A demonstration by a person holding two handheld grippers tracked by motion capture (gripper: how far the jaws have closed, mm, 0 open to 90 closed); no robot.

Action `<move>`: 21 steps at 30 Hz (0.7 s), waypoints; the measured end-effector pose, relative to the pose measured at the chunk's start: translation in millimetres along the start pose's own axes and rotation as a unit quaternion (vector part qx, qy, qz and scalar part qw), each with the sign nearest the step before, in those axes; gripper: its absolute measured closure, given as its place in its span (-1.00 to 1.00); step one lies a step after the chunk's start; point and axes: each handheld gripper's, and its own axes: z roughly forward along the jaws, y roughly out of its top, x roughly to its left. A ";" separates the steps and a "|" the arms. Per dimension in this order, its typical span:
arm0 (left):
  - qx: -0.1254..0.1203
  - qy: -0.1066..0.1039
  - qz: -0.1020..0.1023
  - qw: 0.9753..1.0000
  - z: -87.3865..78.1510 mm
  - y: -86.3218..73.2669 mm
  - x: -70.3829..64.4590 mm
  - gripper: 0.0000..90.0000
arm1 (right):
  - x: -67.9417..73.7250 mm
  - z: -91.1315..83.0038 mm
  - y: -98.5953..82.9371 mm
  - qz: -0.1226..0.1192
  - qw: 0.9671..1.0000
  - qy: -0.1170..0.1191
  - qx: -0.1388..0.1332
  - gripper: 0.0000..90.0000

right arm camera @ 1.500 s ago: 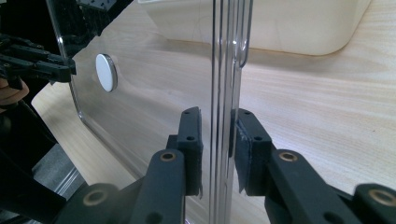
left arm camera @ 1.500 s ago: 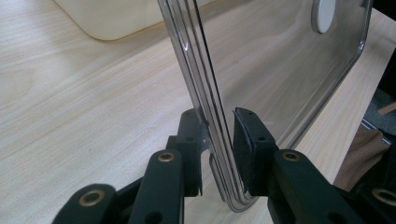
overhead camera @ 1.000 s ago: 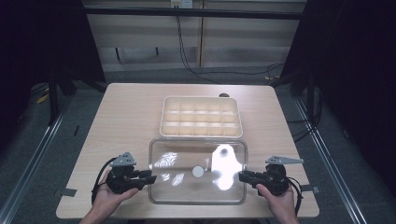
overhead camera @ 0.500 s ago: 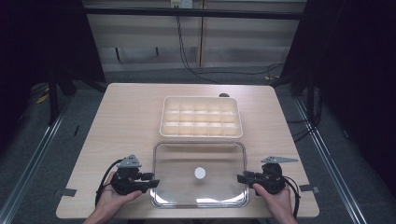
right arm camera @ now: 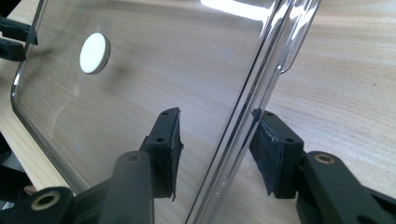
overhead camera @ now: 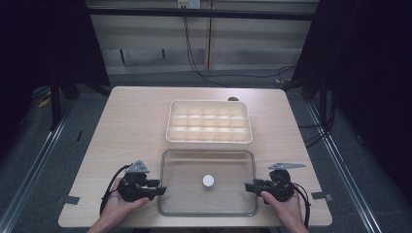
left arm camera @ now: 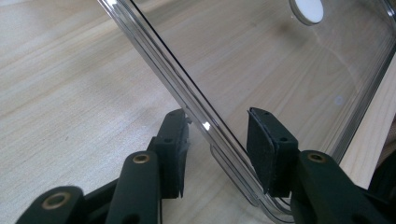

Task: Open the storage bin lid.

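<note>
Closest to the person, one clear lid lies flat on the near part of the wooden table, a single white round knob at its middle. The left gripper sits at the lid's left edge, its jaws spread with the rim running between the two pads, a gap showing on each side of the rim. The right gripper mirrors it at the lid's right edge, jaws likewise spread astride the rim and not pressing it. Two hands, two grippers, one lid. Just beyond the lid's far edge stands one cream compartment tray, divided into three rows of five cells, fifteen in all. No brand, label or writing can be read anywhere on these things.
</note>
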 end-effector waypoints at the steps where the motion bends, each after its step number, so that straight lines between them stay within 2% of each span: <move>1: 0.004 -0.001 -0.001 1.000 -0.1 0.2 0.7 0.30 | -0.2 0.5 0.3 0.004 1.000 0.000 0.001 0.20; 7: 0.006 -0.002 -0.007 1.000 2.6 0.6 1.7 0.28 | -1.3 2.7 0.6 0.005 1.000 -0.003 0.000 0.19; 12: 0.013 -0.006 -0.014 1.000 5.8 1.2 3.0 0.24 | -0.1 5.3 0.6 -0.001 1.000 -0.019 0.007 0.13; 19: 0.025 -0.008 -0.023 0.999 9.7 3.0 5.3 0.20 | -0.4 7.9 1.1 0.000 1.000 -0.030 0.007 0.09; 21: 0.028 -0.008 -0.022 0.999 11.5 3.1 4.8 0.15 | 0.8 8.4 1.2 -0.010 0.999 -0.039 0.005 0.08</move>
